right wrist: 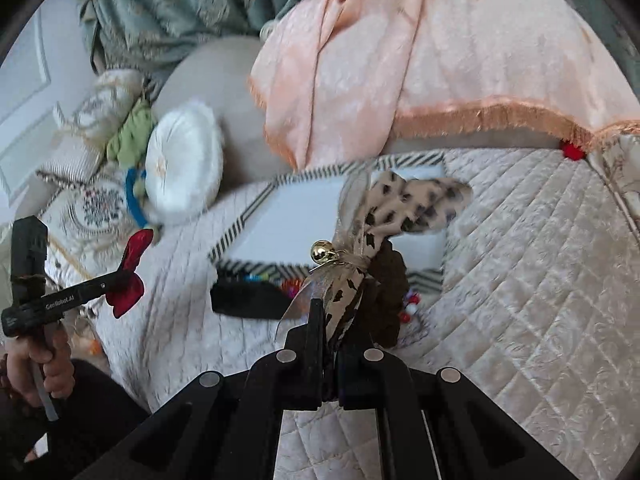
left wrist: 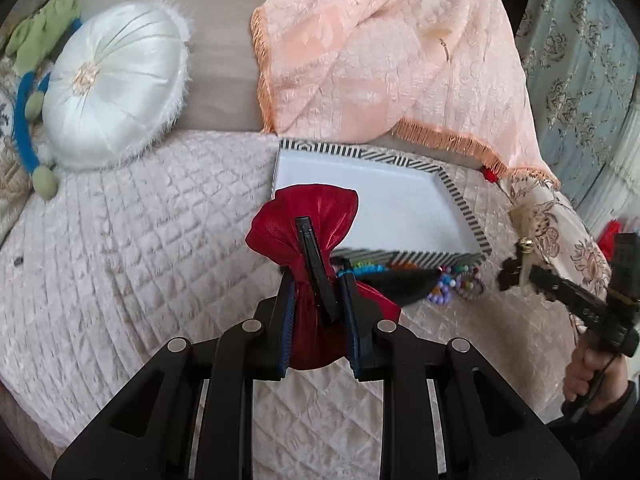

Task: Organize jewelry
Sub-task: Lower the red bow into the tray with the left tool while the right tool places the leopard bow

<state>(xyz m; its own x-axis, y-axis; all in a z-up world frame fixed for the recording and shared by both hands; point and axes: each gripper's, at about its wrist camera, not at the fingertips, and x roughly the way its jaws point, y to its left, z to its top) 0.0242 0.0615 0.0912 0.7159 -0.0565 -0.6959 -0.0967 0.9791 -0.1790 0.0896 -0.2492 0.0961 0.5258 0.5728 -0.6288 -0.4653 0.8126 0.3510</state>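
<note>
My left gripper [left wrist: 319,304] is shut on a red satin bow hair clip [left wrist: 304,216], held above the quilted cover in front of a white tray with a striped rim [left wrist: 460,208]. In the right wrist view that left gripper [right wrist: 116,280] shows at the left with the red bow [right wrist: 134,272]. My right gripper [right wrist: 330,336] is shut on a brown scrunchie [right wrist: 386,292] with a leopard-print ribbon [right wrist: 404,204] and a gold bell [right wrist: 322,250], over the near edge of the tray [right wrist: 240,224]. From the left wrist view the right gripper [left wrist: 532,276] is at the far right.
Colourful beads [left wrist: 452,284] and a black flat item [left wrist: 396,280] lie in front of the tray. A white round cushion [left wrist: 116,88] and a peach fringed throw [left wrist: 380,60] stand behind. The pale quilted cover [left wrist: 140,240] spreads to the left. A hand [left wrist: 588,368] grips the right handle.
</note>
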